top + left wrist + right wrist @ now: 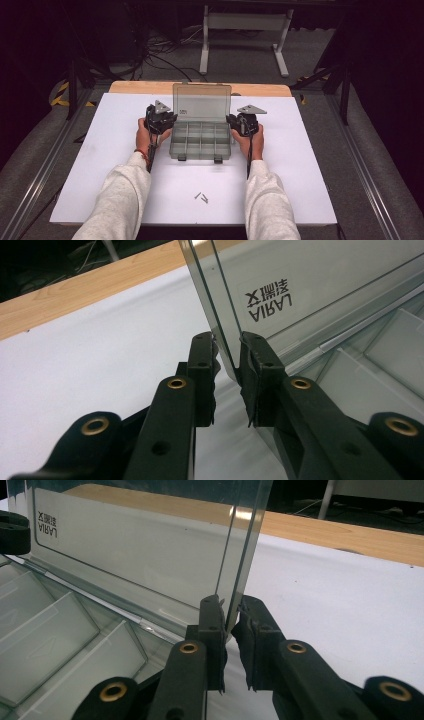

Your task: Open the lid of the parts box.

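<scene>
clear organizer box (200, 141) mid-mat, lid (202, 101) upright at box's far edge. left gripper (227, 347) and right gripper (229, 611) each straddle a lid side edge, jaws slightly apart (contact unclear). lid's long axis spans between the grippers.

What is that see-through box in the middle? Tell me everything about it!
The box is a clear, greyish plastic organizer on the white table. Its tray is split into small compartments, which look empty. The lid stands open, upright at the back, with a printed label reading ARIAL mirrored. Two dark latches sit on the front edge. The left gripper and right gripper each straddle a side edge of the lid with their jaws.
</scene>
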The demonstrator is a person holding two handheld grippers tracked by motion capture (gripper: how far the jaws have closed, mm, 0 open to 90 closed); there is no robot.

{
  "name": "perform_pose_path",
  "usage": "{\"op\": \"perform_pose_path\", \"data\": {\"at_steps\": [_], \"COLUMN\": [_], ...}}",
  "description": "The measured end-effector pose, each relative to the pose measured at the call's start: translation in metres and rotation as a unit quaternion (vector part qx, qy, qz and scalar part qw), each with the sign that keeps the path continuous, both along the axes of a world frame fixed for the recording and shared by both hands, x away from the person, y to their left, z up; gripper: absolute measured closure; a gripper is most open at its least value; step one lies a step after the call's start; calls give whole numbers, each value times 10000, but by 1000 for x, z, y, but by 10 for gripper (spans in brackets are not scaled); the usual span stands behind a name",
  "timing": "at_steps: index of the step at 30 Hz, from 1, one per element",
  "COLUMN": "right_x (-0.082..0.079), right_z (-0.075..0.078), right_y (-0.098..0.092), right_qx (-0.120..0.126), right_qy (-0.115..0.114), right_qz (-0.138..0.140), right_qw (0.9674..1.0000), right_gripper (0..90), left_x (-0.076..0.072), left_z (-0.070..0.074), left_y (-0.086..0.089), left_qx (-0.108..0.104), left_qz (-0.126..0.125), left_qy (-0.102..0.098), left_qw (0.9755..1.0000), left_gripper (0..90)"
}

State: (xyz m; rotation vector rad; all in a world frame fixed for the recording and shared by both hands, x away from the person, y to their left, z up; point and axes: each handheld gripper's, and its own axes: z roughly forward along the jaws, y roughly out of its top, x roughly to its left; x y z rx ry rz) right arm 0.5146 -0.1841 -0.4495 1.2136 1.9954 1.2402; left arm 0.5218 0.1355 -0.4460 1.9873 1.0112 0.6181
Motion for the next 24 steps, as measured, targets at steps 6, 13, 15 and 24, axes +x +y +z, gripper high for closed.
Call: {"op": "perform_pose_path", "data": {"at_steps": [6,13,15,24], "right_x": [0,0,-1,-6], "right_z": [-1,-2,-2,2], "right_y": [-1,-1,0,-4], "right_qx": [6,-10,-38,-141], "right_qy": [0,25,24,8], "right_qz": [-45,-54,-64,-55], "right_qw": [10000,10000,10000,9999], "right_gripper": [785,784,782,750], "left_x": [0,0,0,-4], "left_z": [0,-2,-2,7], "left_y": [0,1,1,8], "left_qx": [44,21,35,70], "left_qz": [10,5,13,-128], "left_qy": [14,35,26,-19], "left_qw": [10000,10000,10000,9999], "left_gripper": [752,751,746,698]}}
